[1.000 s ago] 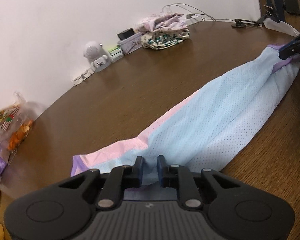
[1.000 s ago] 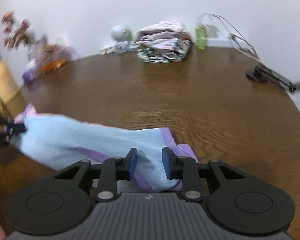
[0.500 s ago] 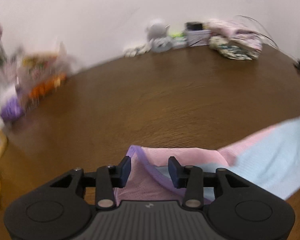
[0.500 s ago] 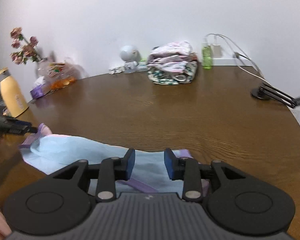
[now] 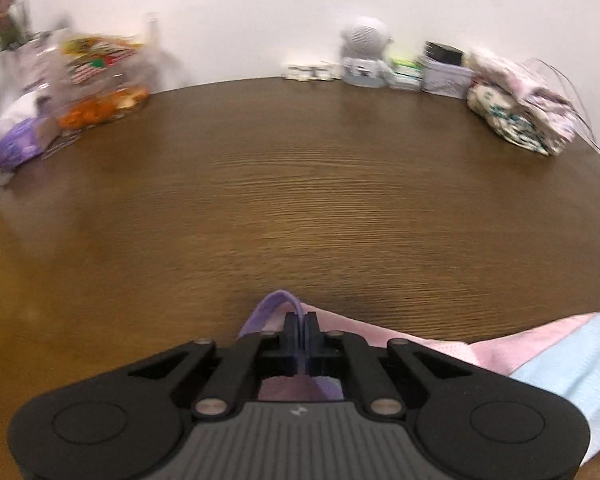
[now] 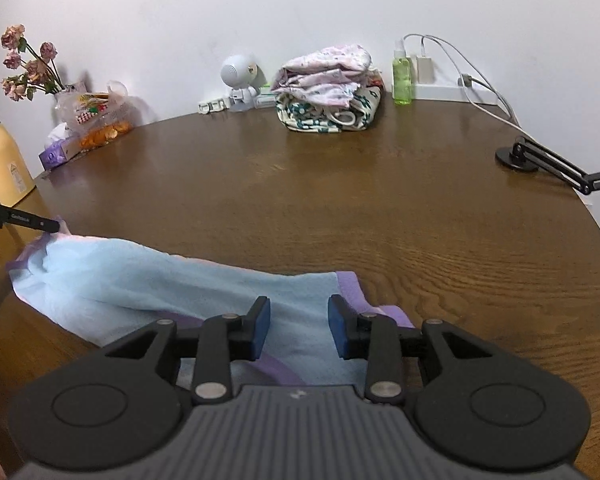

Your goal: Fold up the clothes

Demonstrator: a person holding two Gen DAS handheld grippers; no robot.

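Observation:
A light-blue, pink and purple mesh garment (image 6: 140, 276) lies stretched across the near part of the brown table (image 6: 340, 208). My left gripper (image 5: 301, 316) is shut on the garment's purple hem (image 5: 272, 304), which loops up out of the pinched jaws. Pink and light-blue cloth (image 5: 540, 360) trails off to the right. In the right wrist view the left gripper (image 6: 54, 225) shows at the far left, holding that end. My right gripper (image 6: 299, 312) stands open over the other end. Light-blue cloth with purple trim lies flat beneath its blue pads (image 6: 260, 328).
A stack of folded clothes (image 6: 328, 96) sits at the back by the wall. Beside it are a white robot toy (image 6: 240, 80) and a green spray bottle (image 6: 403, 80). Snack bags (image 6: 100, 120) and a yellow bottle (image 6: 0, 160) stand at the left, a black clamp arm (image 6: 540, 160) at the right.
My left gripper rolled level and shifted along the garment's end, opened, then shut on the purple hem. The right gripper has stayed over its end, jaws a little wider.

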